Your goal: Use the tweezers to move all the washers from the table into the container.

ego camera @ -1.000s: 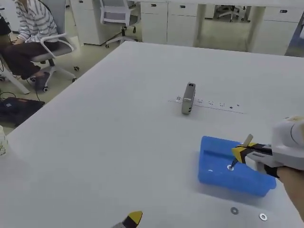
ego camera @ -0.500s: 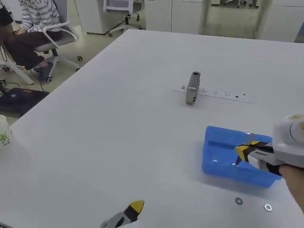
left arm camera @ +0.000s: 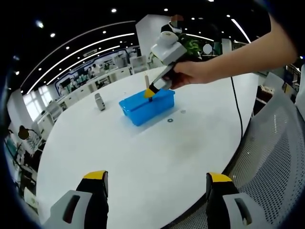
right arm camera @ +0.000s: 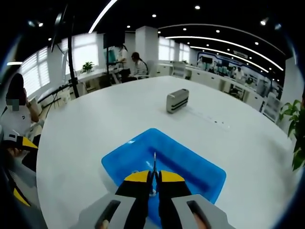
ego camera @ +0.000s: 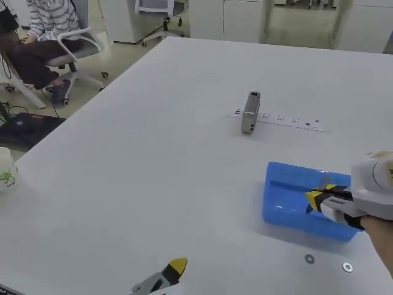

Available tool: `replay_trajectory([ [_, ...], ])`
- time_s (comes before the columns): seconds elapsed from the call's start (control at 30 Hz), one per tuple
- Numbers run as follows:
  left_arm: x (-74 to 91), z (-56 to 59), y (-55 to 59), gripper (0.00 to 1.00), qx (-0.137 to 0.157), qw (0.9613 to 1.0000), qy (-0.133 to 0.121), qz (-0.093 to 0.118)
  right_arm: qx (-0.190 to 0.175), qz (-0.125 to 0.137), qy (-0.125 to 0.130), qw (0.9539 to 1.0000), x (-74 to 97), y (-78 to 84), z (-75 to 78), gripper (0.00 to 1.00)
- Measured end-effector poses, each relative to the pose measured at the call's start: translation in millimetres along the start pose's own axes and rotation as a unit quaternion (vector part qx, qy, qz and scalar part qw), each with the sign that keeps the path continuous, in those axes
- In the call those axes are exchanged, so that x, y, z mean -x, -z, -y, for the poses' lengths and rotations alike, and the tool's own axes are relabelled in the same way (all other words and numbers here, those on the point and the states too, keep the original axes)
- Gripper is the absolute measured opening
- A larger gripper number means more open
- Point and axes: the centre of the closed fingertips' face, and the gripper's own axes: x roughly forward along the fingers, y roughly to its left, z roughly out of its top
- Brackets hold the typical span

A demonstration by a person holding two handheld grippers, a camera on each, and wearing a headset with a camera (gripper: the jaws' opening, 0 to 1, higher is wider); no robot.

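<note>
Our right hand-held gripper (right arm camera: 153, 176) has its jaws pressed together on the tweezers (right arm camera: 154, 163). The tips point down into the blue container (right arm camera: 190, 167) just below and ahead of it; we cannot tell whether they carry anything. On the worktop (ego camera: 153, 160), just outside the container's near wall and close under this hand-held gripper, lie one washer (ego camera: 309, 259) and a second washer (ego camera: 347, 267). Beyond the container stands a grey box (ego camera: 250, 112). Our left hand-held gripper (left arm camera: 155, 179), jaws spread wide and empty, hovers well apart to the left.

No text is legible; small marks (ego camera: 295, 121) on the table (ego camera: 153, 160) stay unreadable.
</note>
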Motion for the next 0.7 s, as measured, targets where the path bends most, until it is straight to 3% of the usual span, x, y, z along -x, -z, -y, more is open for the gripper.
replay_trajectory([
  [0.13,0.0,0.2,0.1,0.86,-0.001,1.0000,0.000,-0.001,0.012,-0.006,0.005,0.9999,0.7,0.8,1.8,0.02],
  [0.3,0.5,-0.8,-0.1,0.86,0.000,1.0000,-0.003,0.000,-0.013,0.000,0.002,0.9999,3.9,-0.8,2.6,0.02],
  [0.7,0.4,0.3,-1.1,0.86,-0.002,1.0000,0.000,0.004,-0.015,0.044,0.010,0.9989,32.4,-27.6,-2.0,0.02],
])
